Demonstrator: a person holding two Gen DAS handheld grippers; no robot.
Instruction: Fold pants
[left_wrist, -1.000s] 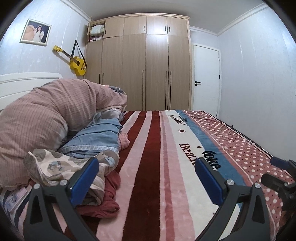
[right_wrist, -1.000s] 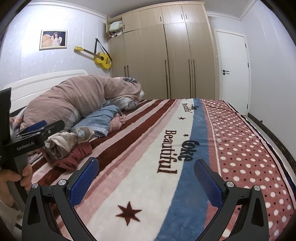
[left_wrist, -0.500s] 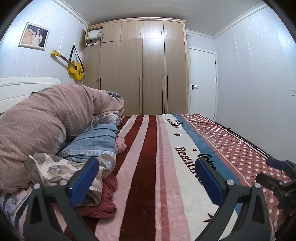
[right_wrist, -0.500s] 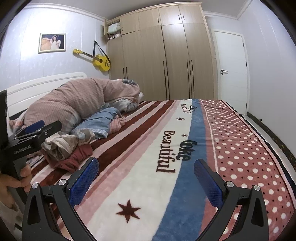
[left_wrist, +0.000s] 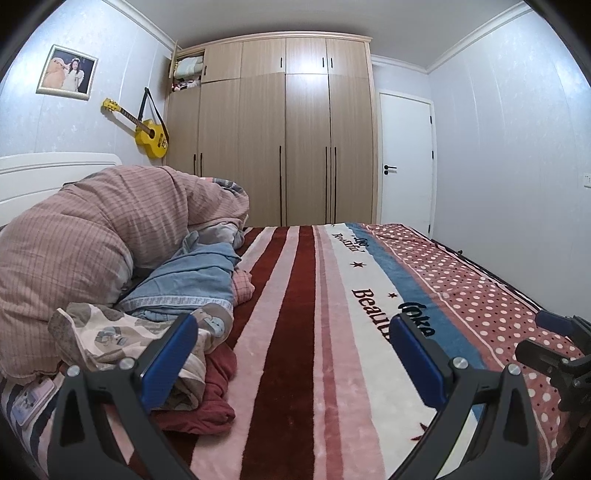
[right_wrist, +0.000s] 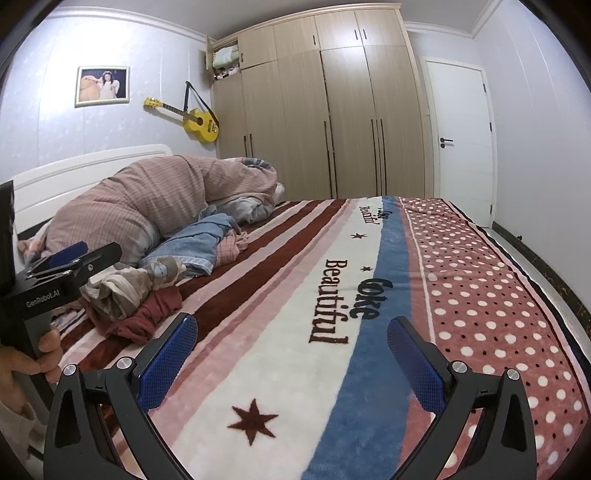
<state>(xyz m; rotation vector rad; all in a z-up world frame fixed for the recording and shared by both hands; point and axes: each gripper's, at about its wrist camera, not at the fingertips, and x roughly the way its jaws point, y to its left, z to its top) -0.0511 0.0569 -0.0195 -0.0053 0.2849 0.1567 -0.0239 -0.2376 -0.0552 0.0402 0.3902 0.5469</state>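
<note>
The denim pants (left_wrist: 192, 280) lie crumpled near the blanket's (right_wrist: 295, 332) headboard-side edge, long axis running toward the wardrobe (left_wrist: 284, 129), against the pink duvet (left_wrist: 92, 240). My left gripper (left_wrist: 291, 354) and right gripper (right_wrist: 291, 350) hover wide open, holding nothing.

The plush bed blanket (right_wrist: 332, 295) runs in dark red, pink and cream stripes, then a blue band, then a dusty-red field with white polka dots; black lettering and dark red stars sit on the cream. The bunched duvet (left_wrist: 92, 236) is pink with fine checked lines. Among the heaped clothes, a light blue denim garment (left_wrist: 192, 280), a beige cartoon-print cloth (left_wrist: 110, 332) and a maroon garment (right_wrist: 147, 314). Each tool has blue pads (right_wrist: 168, 360) on black fingers. A yellow guitar (left_wrist: 149, 136) hangs on the pale wall beside the light wood-grain wardrobe (left_wrist: 288, 140).
</note>
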